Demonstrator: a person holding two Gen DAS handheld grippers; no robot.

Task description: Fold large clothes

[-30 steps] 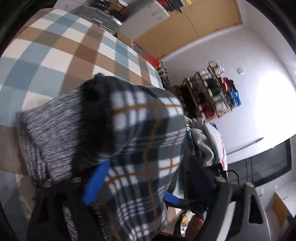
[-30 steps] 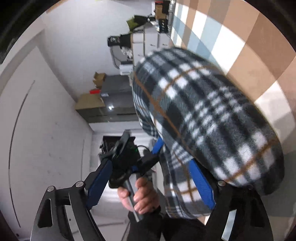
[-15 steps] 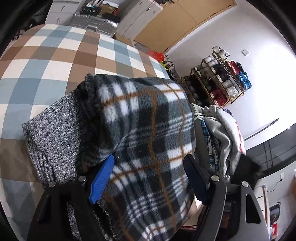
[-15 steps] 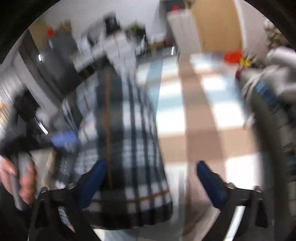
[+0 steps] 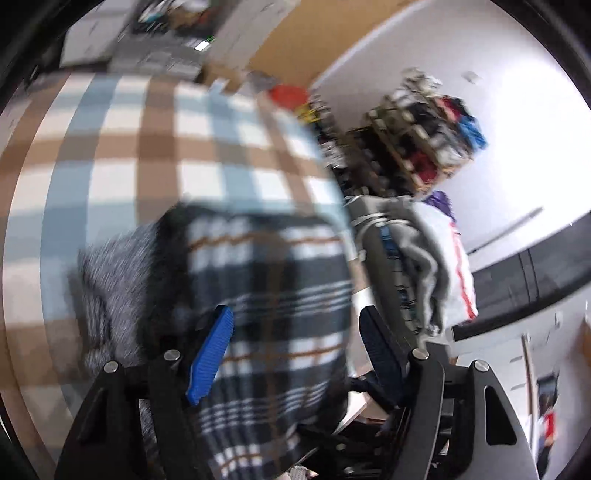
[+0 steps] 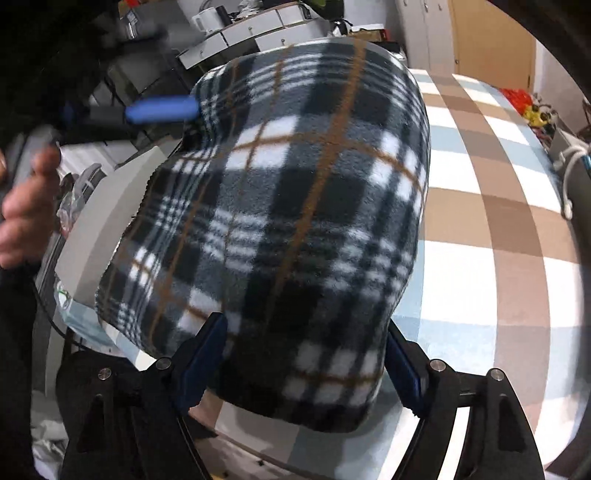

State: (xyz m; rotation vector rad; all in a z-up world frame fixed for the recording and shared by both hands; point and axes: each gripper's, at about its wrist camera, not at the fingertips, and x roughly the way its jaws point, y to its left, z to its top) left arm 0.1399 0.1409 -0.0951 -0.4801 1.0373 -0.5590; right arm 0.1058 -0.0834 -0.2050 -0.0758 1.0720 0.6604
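Note:
A folded plaid fleece [image 6: 314, 184] in black, white and tan lies as a thick bundle on the checked tablecloth [image 6: 480, 258]. My right gripper [image 6: 303, 365] straddles its near end. Its jaws are closing, and both blue pads touch the fabric's sides. In the left wrist view, which is blurred, the fleece [image 5: 277, 280] fills the gap of my left gripper [image 5: 295, 350], whose jaws are closing on it. A grey knit garment [image 5: 110, 280] lies under and left of the fleece. One left finger [image 6: 162, 109] dents the bundle's far edge, beside a person's hand [image 6: 26, 206].
Clothes are piled on a chair [image 5: 424, 258] past the table's right edge. A shelf rack [image 5: 424, 129] stands against the white wall. White drawer units [image 6: 258, 33] and a wooden cabinet [image 6: 491, 37] line the far side. Bare tablecloth [image 5: 147, 147] stretches beyond the bundle.
My right gripper swung and rolled round from the bundle's side to its near end and now clasps it. The left gripper rose and narrowed around the fleece.

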